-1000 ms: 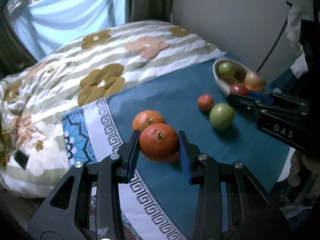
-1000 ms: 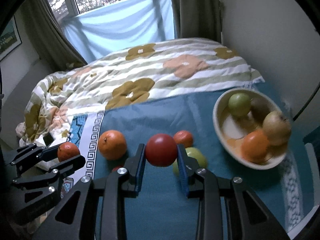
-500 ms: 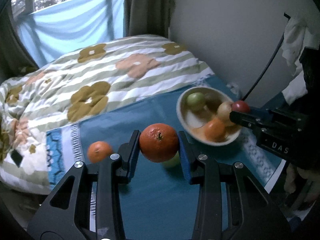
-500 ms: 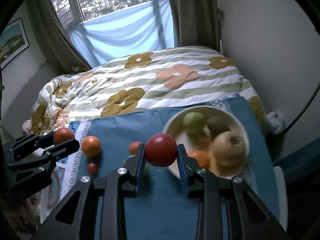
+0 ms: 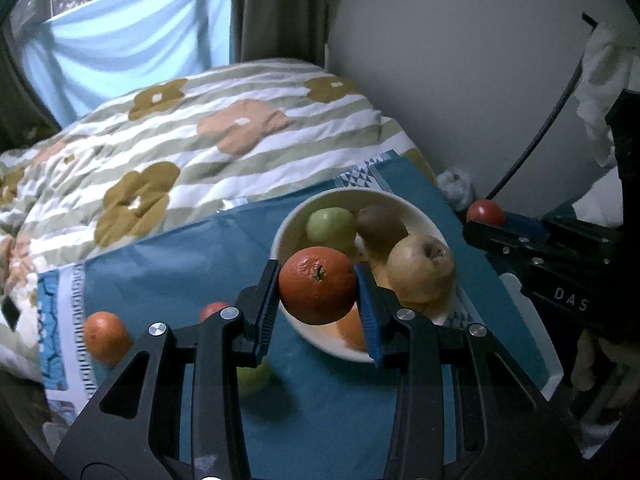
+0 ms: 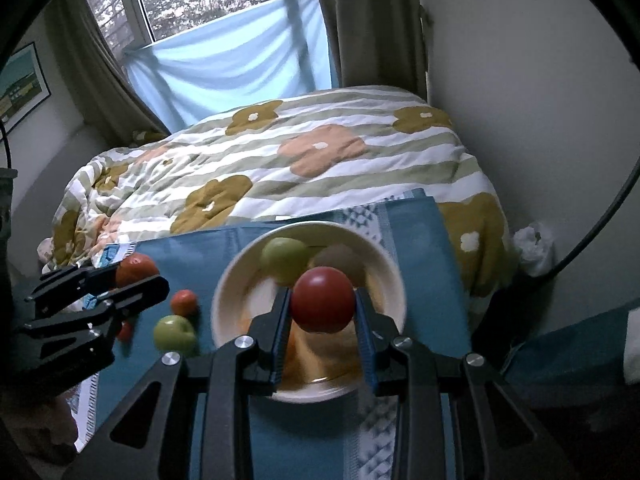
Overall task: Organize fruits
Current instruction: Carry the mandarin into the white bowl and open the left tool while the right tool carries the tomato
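My left gripper (image 5: 318,286) is shut on an orange (image 5: 318,285), held above the near rim of the cream bowl (image 5: 420,216). My right gripper (image 6: 322,300) is shut on a dark red apple (image 6: 323,299), hanging over the bowl (image 6: 228,284). Inside the bowl lie a green apple (image 5: 330,225), a brown kiwi (image 5: 380,226), a yellowish pear (image 5: 420,266) and an orange fruit. On the blue cloth (image 5: 168,264) left of the bowl rest an orange (image 5: 105,337), a small red-orange fruit (image 6: 184,302) and a green apple (image 6: 174,333).
The cloth lies on a bed with a striped floral quilt (image 5: 200,128). A grey wall (image 5: 460,60) rises close on the right, with a black cable (image 5: 532,140) along it. Curtains and a window (image 6: 208,0) stand behind the bed.
Both grippers have travelled right across the cloth with their fruit, from over the loose fruits to over the bowl. The bowl now sits right under the fingers in both views.
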A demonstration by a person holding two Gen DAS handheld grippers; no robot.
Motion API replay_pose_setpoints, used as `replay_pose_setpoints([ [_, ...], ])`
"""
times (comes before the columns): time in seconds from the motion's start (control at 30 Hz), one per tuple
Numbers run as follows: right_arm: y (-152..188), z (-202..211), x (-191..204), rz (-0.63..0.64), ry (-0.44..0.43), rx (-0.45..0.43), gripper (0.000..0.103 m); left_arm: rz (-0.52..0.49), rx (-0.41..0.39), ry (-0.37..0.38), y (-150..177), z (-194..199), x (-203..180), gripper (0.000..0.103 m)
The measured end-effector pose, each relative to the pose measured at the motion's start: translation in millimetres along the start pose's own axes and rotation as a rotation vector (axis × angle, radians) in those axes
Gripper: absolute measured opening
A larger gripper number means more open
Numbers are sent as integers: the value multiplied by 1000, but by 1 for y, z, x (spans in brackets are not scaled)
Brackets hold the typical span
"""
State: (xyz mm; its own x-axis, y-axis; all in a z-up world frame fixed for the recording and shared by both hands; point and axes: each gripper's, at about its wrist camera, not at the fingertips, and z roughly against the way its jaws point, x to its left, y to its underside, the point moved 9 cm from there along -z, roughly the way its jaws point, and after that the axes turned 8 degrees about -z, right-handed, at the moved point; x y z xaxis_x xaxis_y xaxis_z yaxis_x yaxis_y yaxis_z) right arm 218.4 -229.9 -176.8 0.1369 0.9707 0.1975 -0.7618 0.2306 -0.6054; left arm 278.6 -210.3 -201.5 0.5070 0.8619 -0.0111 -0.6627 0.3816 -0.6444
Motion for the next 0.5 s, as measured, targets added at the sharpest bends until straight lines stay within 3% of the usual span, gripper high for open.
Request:
replay_pose_setpoints([
  [0.5, -11, -41, -48, 7, -37, 58, 28, 53, 120, -42, 10, -83, -5, 41],
])
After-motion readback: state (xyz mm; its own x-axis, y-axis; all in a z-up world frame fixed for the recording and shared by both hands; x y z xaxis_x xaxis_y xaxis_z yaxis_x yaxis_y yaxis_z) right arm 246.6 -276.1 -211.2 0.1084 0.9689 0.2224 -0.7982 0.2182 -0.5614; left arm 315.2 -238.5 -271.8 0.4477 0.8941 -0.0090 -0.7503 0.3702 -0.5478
